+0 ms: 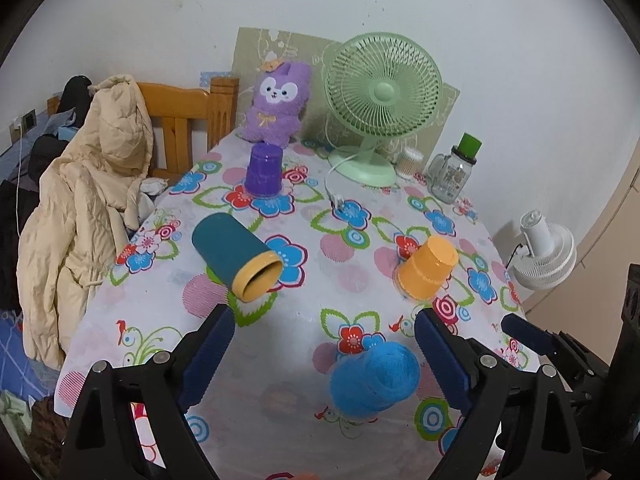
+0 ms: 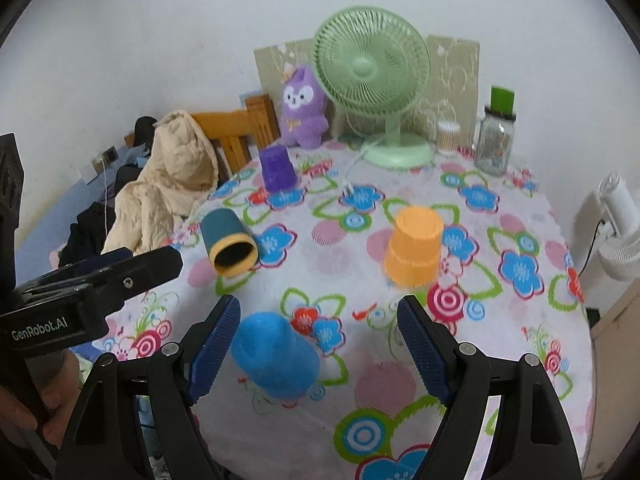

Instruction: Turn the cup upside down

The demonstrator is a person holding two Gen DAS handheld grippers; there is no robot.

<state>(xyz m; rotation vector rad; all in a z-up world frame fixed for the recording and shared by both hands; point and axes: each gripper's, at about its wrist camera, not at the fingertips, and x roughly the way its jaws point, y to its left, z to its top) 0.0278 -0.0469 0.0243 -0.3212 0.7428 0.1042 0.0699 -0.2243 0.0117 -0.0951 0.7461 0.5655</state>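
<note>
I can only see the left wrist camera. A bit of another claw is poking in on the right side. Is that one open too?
Observer: Yes. In the right wrist view the right claw is wide open, with nothing gripped.
Operator: Where is the fuzzy blue cup from over there?
Observer: The blue cup sits inside that claw's gap, close to its left finger and well apart from the other one.
Operator: Can you see my claw from there?
Observer: Yes, the left claw pokes in from the left edge, seen side-on, and its side has GenRobot.AI printed on it.
</note>
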